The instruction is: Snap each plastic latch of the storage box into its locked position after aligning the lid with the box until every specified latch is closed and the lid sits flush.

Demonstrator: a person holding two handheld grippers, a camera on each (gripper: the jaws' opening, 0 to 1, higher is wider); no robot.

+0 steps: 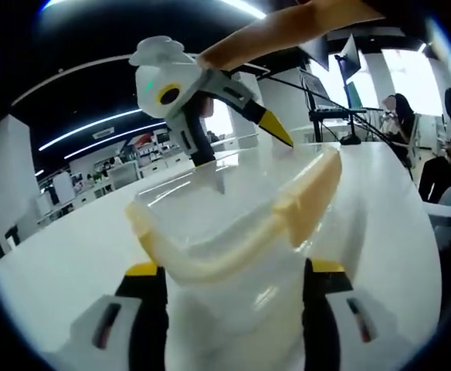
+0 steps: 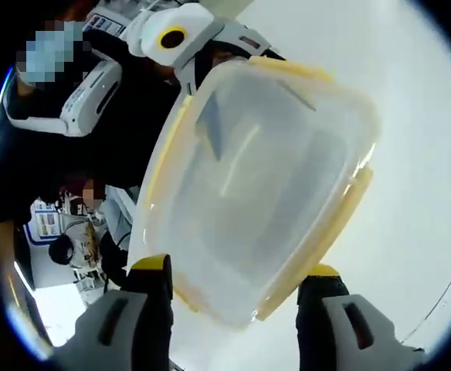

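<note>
Jaws of both grippers stood apart w/ the storage box between them, contact not clear in either view: left gripper [image 1: 233, 272] straddled one end, right gripper [image 2: 237, 272] the opposite end. White bench [image 1: 380, 209] carried the box [image 2: 249, 185], translucent w/ its lid [image 2: 287, 154] on top, near the bench edge closest to the left gripper. Pale yellow latch [image 1: 306, 197] stuck out, flipped up, by the box rim.
</note>
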